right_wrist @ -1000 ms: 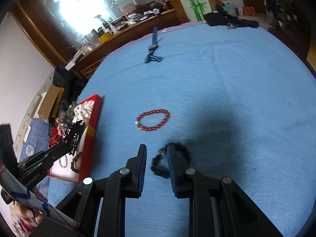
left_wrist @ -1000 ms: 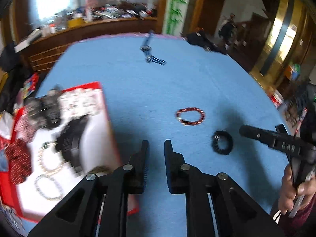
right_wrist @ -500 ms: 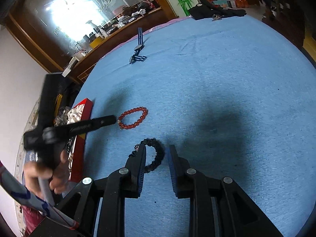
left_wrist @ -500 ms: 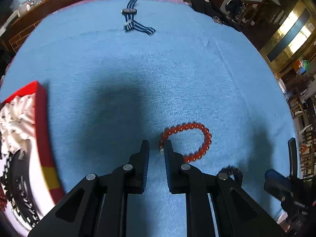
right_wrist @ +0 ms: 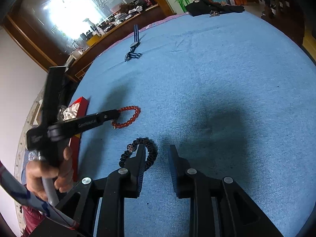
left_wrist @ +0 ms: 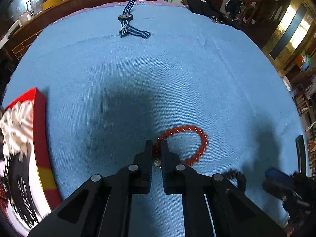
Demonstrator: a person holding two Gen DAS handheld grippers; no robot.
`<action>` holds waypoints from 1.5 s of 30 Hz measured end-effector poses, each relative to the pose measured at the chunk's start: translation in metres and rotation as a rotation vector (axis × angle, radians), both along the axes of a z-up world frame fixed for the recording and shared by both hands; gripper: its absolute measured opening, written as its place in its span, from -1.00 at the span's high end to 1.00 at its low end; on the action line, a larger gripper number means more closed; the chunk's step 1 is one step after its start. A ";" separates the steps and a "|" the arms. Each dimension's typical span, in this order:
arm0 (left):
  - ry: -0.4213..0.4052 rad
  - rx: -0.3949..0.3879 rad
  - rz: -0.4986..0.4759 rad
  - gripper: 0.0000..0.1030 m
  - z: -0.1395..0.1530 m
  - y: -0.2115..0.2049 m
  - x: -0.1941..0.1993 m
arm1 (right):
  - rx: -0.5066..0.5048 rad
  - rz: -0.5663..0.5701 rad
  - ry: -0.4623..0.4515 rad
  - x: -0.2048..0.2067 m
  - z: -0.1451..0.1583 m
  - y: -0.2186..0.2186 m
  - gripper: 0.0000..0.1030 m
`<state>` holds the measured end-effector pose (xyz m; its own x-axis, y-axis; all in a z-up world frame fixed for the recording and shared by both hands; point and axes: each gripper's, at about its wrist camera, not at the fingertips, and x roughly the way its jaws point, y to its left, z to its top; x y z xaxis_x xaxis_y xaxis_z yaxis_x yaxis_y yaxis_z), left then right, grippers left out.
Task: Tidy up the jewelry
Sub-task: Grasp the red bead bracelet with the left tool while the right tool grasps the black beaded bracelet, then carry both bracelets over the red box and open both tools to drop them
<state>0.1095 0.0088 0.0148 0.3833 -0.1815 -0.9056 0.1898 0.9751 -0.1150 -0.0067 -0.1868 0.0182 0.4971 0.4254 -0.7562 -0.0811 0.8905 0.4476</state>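
At the left edge of the blue tabletop (left_wrist: 177,75) lay a red-walled jewelry box (left_wrist: 42,138), with white padding and dark beaded pieces inside it (blurred, so no closer account of them). Just right of it, the left gripper (left_wrist: 157,148) pointed steeply down and was clenched on the near-left part of the red bead bracelet (left_wrist: 199,138), whose loop lay on the cloth to the right of the fingers with a small silver bead hanging between them. Further right, the black bead bracelet (right_wrist: 150,152) lay on the cloth close to the red one but apart from it. The right gripper (right_wrist: 158,154) stood over it, partly spread, its left finger (right_wrist: 141,158) planted inside the loop and the other on bare cloth, pressing on nothing. Far back lay a striped-strap watch (left_wrist: 127,22), and at the far right edge a dark garment (right_wrist: 209,6).
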 end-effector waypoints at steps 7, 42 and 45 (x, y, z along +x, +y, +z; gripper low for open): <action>-0.073 -0.097 -0.020 0.87 0.026 0.019 -0.038 | -0.071 0.038 0.036 0.013 -0.011 0.020 0.51; -0.295 -0.030 -0.053 0.86 0.082 0.028 -0.111 | -0.148 0.050 -0.182 -0.029 0.051 0.048 0.83; -0.306 -0.031 -0.052 0.86 0.085 0.031 -0.115 | -0.147 0.058 -0.191 -0.031 0.055 0.052 0.83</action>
<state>-0.0058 0.0394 0.0994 0.6269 -0.2333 -0.7433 0.2694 0.9602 -0.0741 -0.0376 -0.1351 0.0731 0.6150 0.3498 -0.7067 -0.2043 0.9363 0.2856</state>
